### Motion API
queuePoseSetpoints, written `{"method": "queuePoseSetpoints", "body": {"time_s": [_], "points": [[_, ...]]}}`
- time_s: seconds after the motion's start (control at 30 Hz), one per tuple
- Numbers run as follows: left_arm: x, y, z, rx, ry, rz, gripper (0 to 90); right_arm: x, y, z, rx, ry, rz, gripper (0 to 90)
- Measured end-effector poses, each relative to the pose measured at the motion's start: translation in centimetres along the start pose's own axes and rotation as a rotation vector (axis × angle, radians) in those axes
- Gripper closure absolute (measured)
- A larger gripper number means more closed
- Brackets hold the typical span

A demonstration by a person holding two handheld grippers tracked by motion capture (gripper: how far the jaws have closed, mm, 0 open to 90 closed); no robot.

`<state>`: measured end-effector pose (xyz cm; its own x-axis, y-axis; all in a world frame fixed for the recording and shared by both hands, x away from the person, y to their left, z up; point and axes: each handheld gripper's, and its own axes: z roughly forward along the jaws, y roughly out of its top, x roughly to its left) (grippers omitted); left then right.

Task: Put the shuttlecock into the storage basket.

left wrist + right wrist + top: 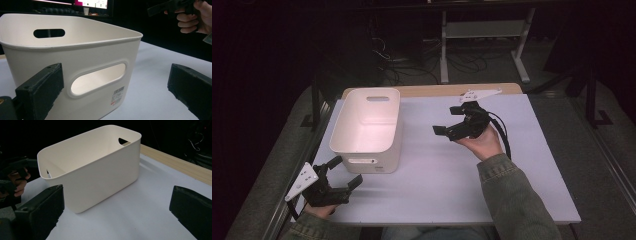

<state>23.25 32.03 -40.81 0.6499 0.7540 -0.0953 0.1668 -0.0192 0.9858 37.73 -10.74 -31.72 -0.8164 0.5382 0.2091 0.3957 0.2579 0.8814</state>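
At the lower left of the high view, the left tongs [343,172] stand with jaws apart and empty just in front of the near end of a white plastic bin [368,131], whose handle slot and barcode label face them in the left gripper view. Right of centre, the right tongs [444,132], likewise spread wide and gripping nothing, are held above the desk [522,165], aimed left at the bin's long side and clear of it. The bin sits upright on the desk's left half.
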Motion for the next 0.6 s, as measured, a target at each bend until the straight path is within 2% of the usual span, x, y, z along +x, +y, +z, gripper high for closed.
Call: {"method": "queuePoseSetpoints", "body": {"time_s": [0.6], "points": [[0.0, 0.0, 0.0, -0.005, 0.007, 0.000, 0.0, -1.0, -2.3, -1.6, -0.012, -0.019, 0.051, 0.0]]}}
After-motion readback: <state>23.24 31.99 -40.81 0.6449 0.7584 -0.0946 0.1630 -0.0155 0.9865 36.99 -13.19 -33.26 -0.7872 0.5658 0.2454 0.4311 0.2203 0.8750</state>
